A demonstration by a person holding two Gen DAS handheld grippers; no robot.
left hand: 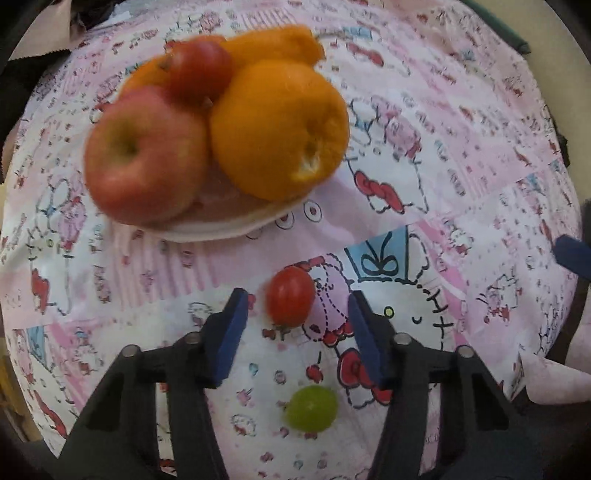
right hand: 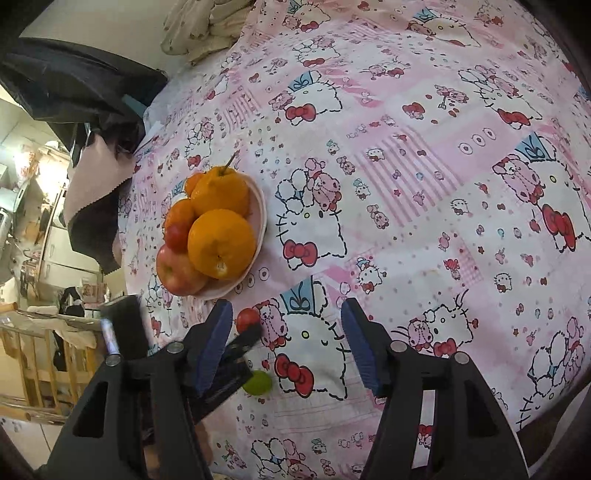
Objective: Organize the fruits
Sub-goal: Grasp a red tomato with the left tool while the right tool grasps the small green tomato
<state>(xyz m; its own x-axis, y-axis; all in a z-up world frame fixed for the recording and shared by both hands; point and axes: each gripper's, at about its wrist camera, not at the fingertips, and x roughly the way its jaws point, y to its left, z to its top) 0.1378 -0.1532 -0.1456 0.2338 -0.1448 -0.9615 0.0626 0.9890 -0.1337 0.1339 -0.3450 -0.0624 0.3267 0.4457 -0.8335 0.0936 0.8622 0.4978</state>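
Note:
A pale plate (left hand: 207, 230) holds a red apple (left hand: 146, 157), oranges (left hand: 279, 127) and a small red fruit (left hand: 201, 70). A loose cherry tomato (left hand: 290, 296) lies on the cloth just ahead of my left gripper (left hand: 295, 301), between its open blue fingertips. A green grape (left hand: 312, 408) lies lower, between the finger arms. In the right wrist view the plate (right hand: 260, 212), tomato (right hand: 247, 320) and grape (right hand: 258, 383) sit at the left, with the left gripper's finger (right hand: 243, 341) over them. My right gripper (right hand: 286, 314) is open and empty above the cloth.
A pink cartoon-cat cloth (right hand: 406, 166) covers the surface. A dark bag and a pinkish cloth (right hand: 92, 177) hang at its left edge; a pale bundle (right hand: 199, 26) lies at the far end. My right gripper's blue pad (left hand: 572, 256) shows at the left view's right edge.

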